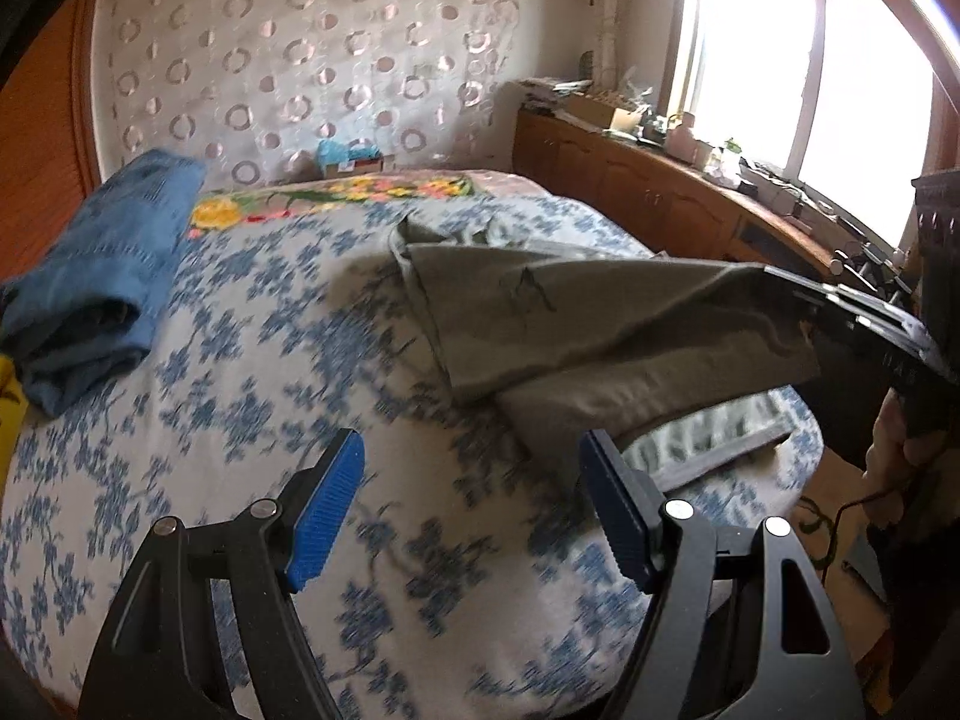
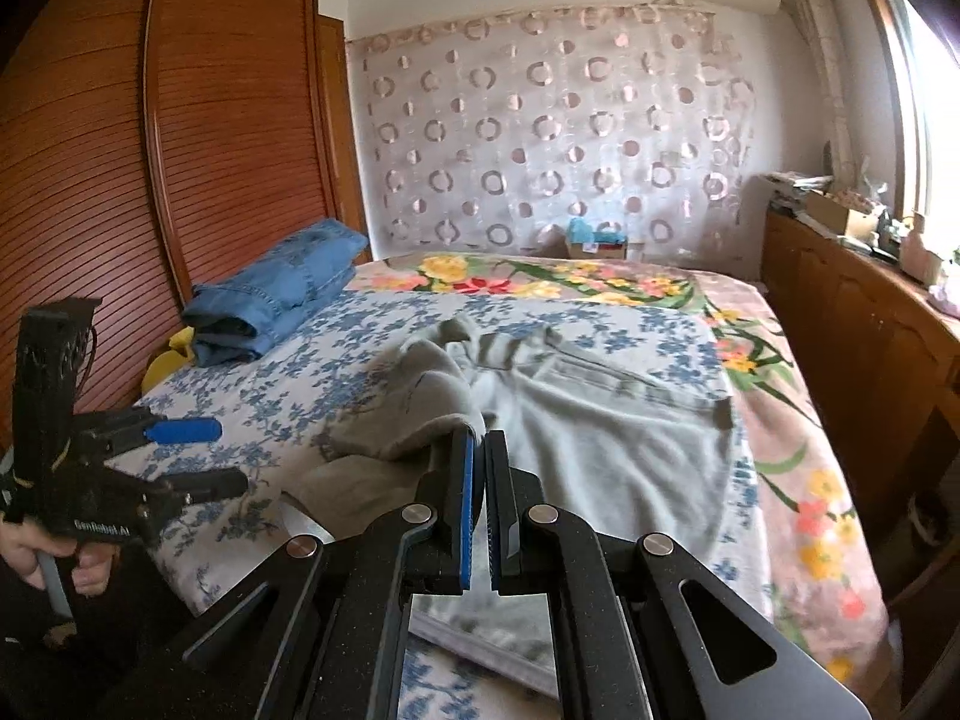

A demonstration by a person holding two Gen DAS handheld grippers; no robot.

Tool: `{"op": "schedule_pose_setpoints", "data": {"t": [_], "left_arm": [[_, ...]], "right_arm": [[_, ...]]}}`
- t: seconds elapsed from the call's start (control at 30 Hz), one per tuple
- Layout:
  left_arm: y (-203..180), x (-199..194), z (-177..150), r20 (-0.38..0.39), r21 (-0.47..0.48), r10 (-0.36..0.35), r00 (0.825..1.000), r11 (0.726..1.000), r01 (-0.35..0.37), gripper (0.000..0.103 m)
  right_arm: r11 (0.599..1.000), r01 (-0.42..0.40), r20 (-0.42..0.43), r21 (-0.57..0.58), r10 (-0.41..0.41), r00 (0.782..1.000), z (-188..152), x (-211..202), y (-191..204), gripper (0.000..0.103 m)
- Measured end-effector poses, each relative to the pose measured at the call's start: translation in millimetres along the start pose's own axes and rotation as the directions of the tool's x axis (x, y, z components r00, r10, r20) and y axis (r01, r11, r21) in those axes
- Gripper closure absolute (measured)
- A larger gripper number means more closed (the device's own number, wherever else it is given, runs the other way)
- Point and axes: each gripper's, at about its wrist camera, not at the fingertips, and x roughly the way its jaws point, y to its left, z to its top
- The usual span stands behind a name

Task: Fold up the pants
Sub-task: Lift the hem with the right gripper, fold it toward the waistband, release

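Note:
Grey-green pants (image 2: 600, 420) lie on the bed; they also show in the left wrist view (image 1: 570, 324). My right gripper (image 2: 480, 450) is shut on a pant leg end and holds it lifted above the rest of the pants. In the left wrist view the right gripper (image 1: 798, 300) pinches the cloth at the right. My left gripper (image 1: 474, 480) is open and empty above the blue-flowered bedspread, left of the pants. In the right wrist view the left gripper (image 2: 222, 456) hovers at the left with jaws apart.
Folded blue jeans (image 1: 114, 264) lie at the bed's far left, also in the right wrist view (image 2: 282, 288). A wooden wardrobe (image 2: 150, 150) stands left. A cluttered wooden cabinet (image 1: 660, 192) runs under the window on the right. A small box (image 2: 597, 243) sits at the bed's head.

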Motion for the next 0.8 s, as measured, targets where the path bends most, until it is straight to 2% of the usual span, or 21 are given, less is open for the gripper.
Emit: {"op": "schedule_pose_setpoints", "data": {"t": [0.27,0.53,0.8], "left_arm": [[-23.4,12.5,11.6,-0.006,0.037,-0.019,1.0,0.999,0.02,0.028],[-34.8,26.0,8.9,-0.033,0.057,-0.015,0.999,0.998,0.017,0.028],[-44.8,37.9,1.2,-0.064,0.081,0.001,0.998,0.997,0.004,0.028]], "right_arm": [[0.999,0.034,0.005,0.021,-0.034,0.999,-8.7,-11.0,0.4,0.1],[0.996,0.071,0.003,0.049,-0.071,0.997,-15.0,-20.9,-3.1,0.1],[0.993,0.09,-0.045,0.076,-0.086,0.995,-25.8,-19.7,-0.6,0.1]]}}
